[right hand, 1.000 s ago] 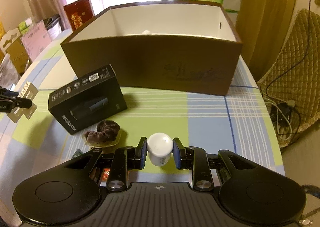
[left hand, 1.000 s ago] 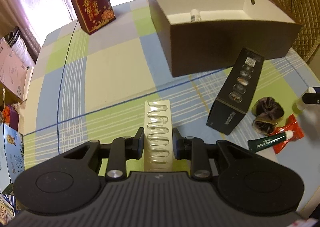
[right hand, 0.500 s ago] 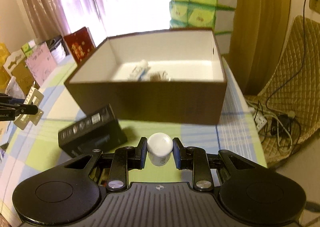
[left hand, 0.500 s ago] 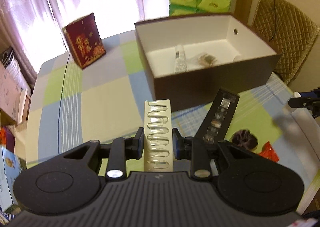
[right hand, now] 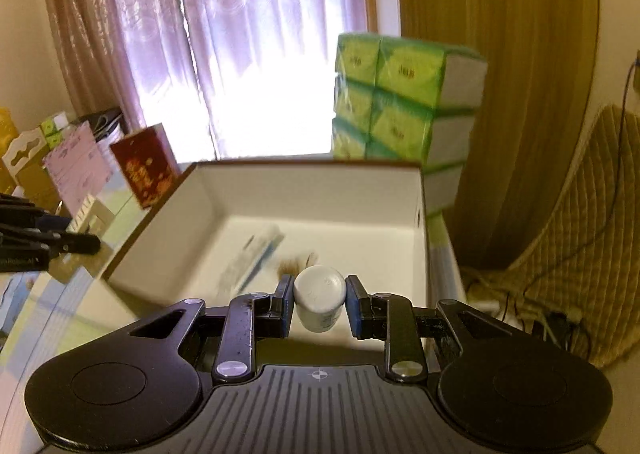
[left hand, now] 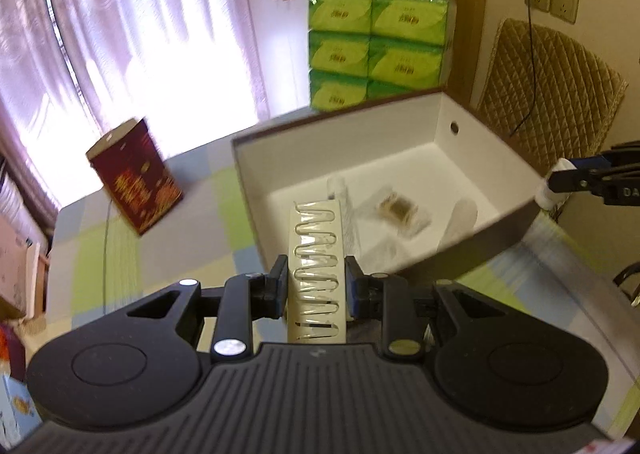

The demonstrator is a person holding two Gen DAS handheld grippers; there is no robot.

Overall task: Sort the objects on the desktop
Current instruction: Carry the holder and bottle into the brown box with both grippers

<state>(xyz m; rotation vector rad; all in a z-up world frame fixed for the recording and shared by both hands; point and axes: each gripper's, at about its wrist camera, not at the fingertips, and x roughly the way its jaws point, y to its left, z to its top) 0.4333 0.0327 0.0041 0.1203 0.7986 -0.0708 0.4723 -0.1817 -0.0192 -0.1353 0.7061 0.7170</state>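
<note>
The left gripper [left hand: 316, 286] is closed on one cream card of clear clips [left hand: 318, 274]; its two pads press the card's long edges near the middle, and the card stands on end between them, its top reaching past the fingertips and its bottom hidden behind the gripper body. The right gripper [right hand: 318, 304] is clamped on one small white bottle [right hand: 320, 300], a pad on each side just under the rounded cap; the bottle's base hangs below the pads and its label is too blurred to read.

Both grippers are held above the near edge of one open box [left hand: 460, 254], brown outside and white inside. In the left wrist view three things lie on the box floor: a clear tube partly hidden behind the card, a small packet [left hand: 400, 209] with something brown in it, and a pale shape by the right wall that cannot be made out. In the right wrist view the tube [right hand: 256, 254] is a blurred streak and the packet is mostly hidden behind the bottle.

Each gripper shows at the edge of the other's view, cut off by the frame. Beyond the box stands a stack of green tissue packs [left hand: 380, 49]; six faces can be counted, the lowest cut off by the box rim. One red carton [left hand: 134, 181] stands on the checked tablecloth [left hand: 100, 254] to the left.
</note>
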